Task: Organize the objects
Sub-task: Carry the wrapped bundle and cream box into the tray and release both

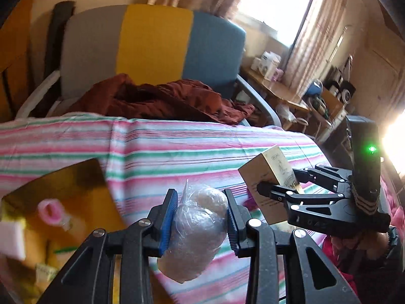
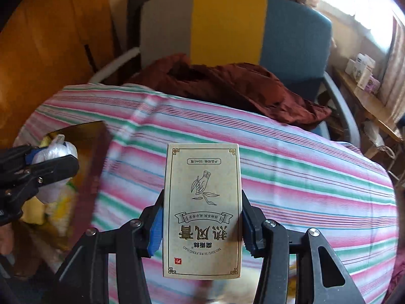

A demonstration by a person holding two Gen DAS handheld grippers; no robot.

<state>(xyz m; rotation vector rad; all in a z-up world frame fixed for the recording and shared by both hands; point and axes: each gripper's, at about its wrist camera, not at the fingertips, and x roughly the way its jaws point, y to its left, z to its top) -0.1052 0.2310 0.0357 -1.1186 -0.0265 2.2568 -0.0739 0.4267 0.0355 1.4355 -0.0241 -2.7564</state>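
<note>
While you hold both grippers over the bed, each carries one thing: your left gripper [image 1: 201, 215] is clamped on a single clear plastic bag [image 1: 197, 230] of pale rounded lumps, and your right gripper [image 2: 201, 228] is clamped on a single beige carton [image 2: 202, 210] printed with a hand-and-leaf drawing and Chinese characters, seen upside down. One open box [image 1: 76, 177] with a dark gold flap sits at the left; inside it you can see one pink ring-shaped item [image 1: 52, 211] and some yellow packaging, too blurred to name.

Below lies a striped sheet [image 1: 177, 147] in pink, green and white. Behind it stands one chair [image 1: 152, 43] with grey, yellow and blue panels, a rust-red garment [image 1: 162, 98] heaped on its seat. A curtained window [image 1: 276, 2] glows at the right above a cluttered wooden desk [image 1: 278, 93].

The bag sits between your left blue pads [image 1: 167, 224], hanging below them, just beside the box. The carton stands upright between your right fingers, above the sheet and well right of the box.
</note>
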